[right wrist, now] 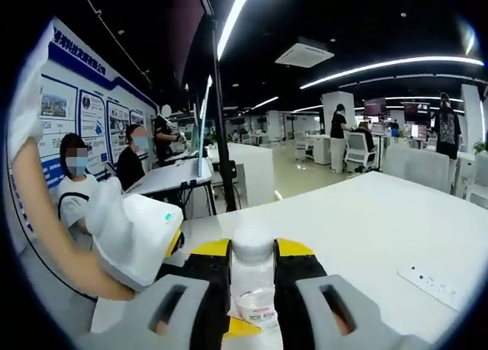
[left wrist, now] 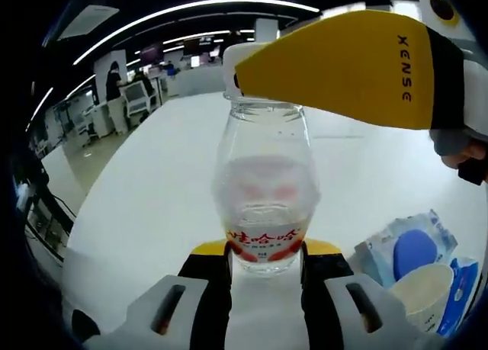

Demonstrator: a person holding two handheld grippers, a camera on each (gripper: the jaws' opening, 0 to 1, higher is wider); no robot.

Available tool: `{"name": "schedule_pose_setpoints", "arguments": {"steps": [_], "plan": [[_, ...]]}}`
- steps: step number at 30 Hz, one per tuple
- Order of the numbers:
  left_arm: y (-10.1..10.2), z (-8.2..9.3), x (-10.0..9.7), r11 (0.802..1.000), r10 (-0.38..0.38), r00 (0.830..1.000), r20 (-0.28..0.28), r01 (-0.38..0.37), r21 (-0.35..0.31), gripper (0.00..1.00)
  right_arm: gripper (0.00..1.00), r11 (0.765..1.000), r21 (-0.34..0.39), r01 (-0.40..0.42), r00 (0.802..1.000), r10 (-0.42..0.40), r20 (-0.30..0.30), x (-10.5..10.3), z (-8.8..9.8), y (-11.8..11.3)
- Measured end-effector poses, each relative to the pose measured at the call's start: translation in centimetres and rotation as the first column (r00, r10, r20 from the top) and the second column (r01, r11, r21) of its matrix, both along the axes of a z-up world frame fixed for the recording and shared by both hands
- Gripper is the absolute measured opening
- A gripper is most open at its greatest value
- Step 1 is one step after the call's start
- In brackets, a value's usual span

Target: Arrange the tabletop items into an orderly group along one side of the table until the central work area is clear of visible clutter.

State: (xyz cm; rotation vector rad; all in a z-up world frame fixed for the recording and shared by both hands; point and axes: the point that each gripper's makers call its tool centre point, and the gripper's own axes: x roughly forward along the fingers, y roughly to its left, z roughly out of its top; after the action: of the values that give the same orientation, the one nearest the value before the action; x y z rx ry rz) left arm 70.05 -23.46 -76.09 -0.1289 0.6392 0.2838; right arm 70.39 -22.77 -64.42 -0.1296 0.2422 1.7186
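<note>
A clear plastic bottle (left wrist: 265,190) with a red and white label stands upright above the white table (left wrist: 152,205). My left gripper (left wrist: 265,252) is shut on its lower body at the label. From the upper right, my yellow right gripper (left wrist: 240,79) reaches in and closes over the bottle's top, hiding the cap. In the right gripper view, the white cap (right wrist: 252,241) sits pinched between the jaws of my right gripper (right wrist: 252,251), with the bottle (right wrist: 254,293) hanging below. The left gripper's white body (right wrist: 133,232) shows beside it at the left.
Blue and white packets (left wrist: 408,247) and a paper cup (left wrist: 423,285) lie on the table at the lower right of the left gripper view. A flat white device (right wrist: 435,283) rests on the table (right wrist: 366,220). People sit at a desk (right wrist: 164,176) beyond.
</note>
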Motion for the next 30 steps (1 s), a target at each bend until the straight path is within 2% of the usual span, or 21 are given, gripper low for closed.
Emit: {"name": "schedule_pose_setpoints", "arguments": {"steps": [3, 5, 13, 18, 23, 26, 27, 28, 29, 30], "plan": [[-0.2, 0.1, 0.0, 1.0, -0.013, 1.0, 0.002, 0.013, 0.019, 0.31, 0.16, 1.0, 0.015, 0.011, 1.0, -0.011, -0.02, 0.4, -0.1, -0.3], [-0.2, 0.1, -0.1, 1.0, -0.012, 1.0, 0.011, 0.012, 0.018, 0.31, 0.16, 1.0, 0.014, 0.013, 1.0, -0.013, 0.012, -0.1, -0.1, -0.4], [-0.1, -0.1, 0.3, 0.999, -0.02, 1.0, 0.022, 0.019, 0.033, 0.31, 0.16, 0.998, 0.049, 0.032, 0.999, -0.032, -0.007, 0.4, -0.2, -0.4], [0.0, -0.2, 0.4, 0.999, -0.023, 1.0, 0.021, 0.022, 0.035, 0.32, 0.16, 0.998, 0.054, 0.034, 0.999, -0.034, 0.002, 0.3, -0.2, -0.4], [0.2, 0.0, 0.4, 1.0, -0.024, 0.999, 0.031, 0.024, -0.012, 0.33, 0.17, 0.998, 0.05, 0.031, 0.998, -0.034, 0.053, 0.3, -0.3, -0.2], [0.0, 0.6, 0.6, 0.998, -0.056, 0.998, 0.041, 0.056, 0.018, 0.35, 0.18, 0.999, 0.038, 0.024, 0.994, -0.027, 0.106, 0.2, -0.3, -0.2], [-0.3, 0.8, 0.9, 0.996, -0.083, 0.995, 0.048, 0.082, 0.021, 0.39, 0.21, 0.999, 0.035, 0.022, 0.991, -0.027, 0.13, 0.2, -0.2, -0.2], [-0.6, 0.8, 1.1, 0.995, -0.095, 0.994, 0.053, 0.095, 0.01, 0.44, 0.28, 0.999, 0.041, 0.022, 0.99, -0.027, 0.141, 0.1, 0.0, -0.2], [-1.0, 0.8, 1.1, 0.994, -0.104, 0.993, 0.052, 0.105, -0.018, 0.49, 0.41, 0.998, 0.057, 0.026, 0.989, -0.034, 0.142, 0.0, 0.4, -0.1], [-0.8, 1.0, 1.1, 0.995, -0.096, 0.994, 0.058, 0.097, -0.007, 0.52, 0.48, 0.997, 0.068, 0.037, 0.988, -0.046, 0.147, 0.1, 0.8, 0.0]]}}
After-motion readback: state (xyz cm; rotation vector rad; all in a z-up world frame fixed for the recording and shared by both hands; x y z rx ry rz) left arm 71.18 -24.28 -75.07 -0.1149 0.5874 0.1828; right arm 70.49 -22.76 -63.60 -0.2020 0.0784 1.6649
